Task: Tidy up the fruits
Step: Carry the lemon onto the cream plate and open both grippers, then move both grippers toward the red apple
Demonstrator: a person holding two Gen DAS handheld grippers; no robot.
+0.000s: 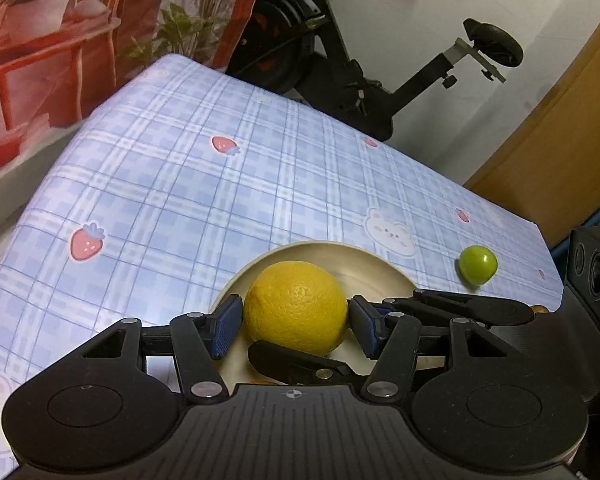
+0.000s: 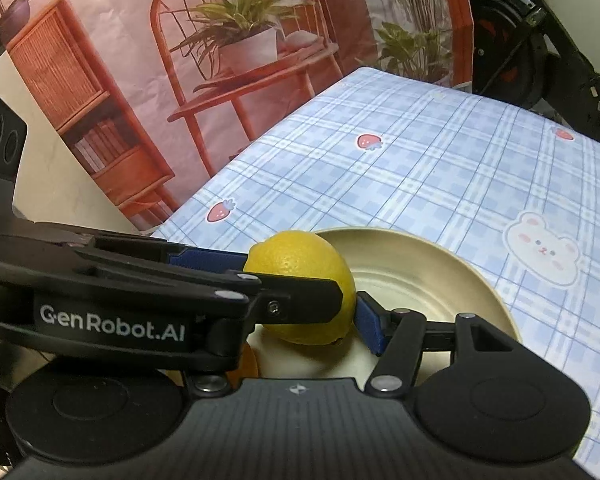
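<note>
Two hand-held grippers meeting over a cream plate [image 1: 380, 272] on a blue checked tablecloth [image 1: 180, 184] printed with strawberries and bears.

Left gripper [image 1: 296, 322]: at a middling width, blue pads [image 1: 230, 326] pressed against opposite sides of a lemon [image 1: 296, 304]. Clamped on it, no gap seen on either side. Angled downward toward the near half of the plate.

Right gripper [image 2: 300, 316]: coming in across the left one, also angled down at the plate. Its one visible blue pad [image 2: 370, 328] set against the lemon's lower right side; the other pad hidden under the left gripper's black fingers with the white lettering. In the left wrist view, one of its black fingers lying along the lemon's near underside. Gripping or merely touching: cannot tell.

Lemon: over the near part of the plate, between both sets of fingers. Resting on the plate or lifted just clear of it: not clear.

Off the plate, well to its right in the left wrist view: a small green fruit [image 1: 477, 265] alone on the cloth. At the plate's near edge: an orange-coloured thing [image 2: 247, 362], mostly hidden beneath the grippers.

Beyond the plate, past the table's far edge: a printed backdrop [image 2: 220, 80] of a rattan chair and potted plants, and a black exercise bike [image 1: 364, 80].
</note>
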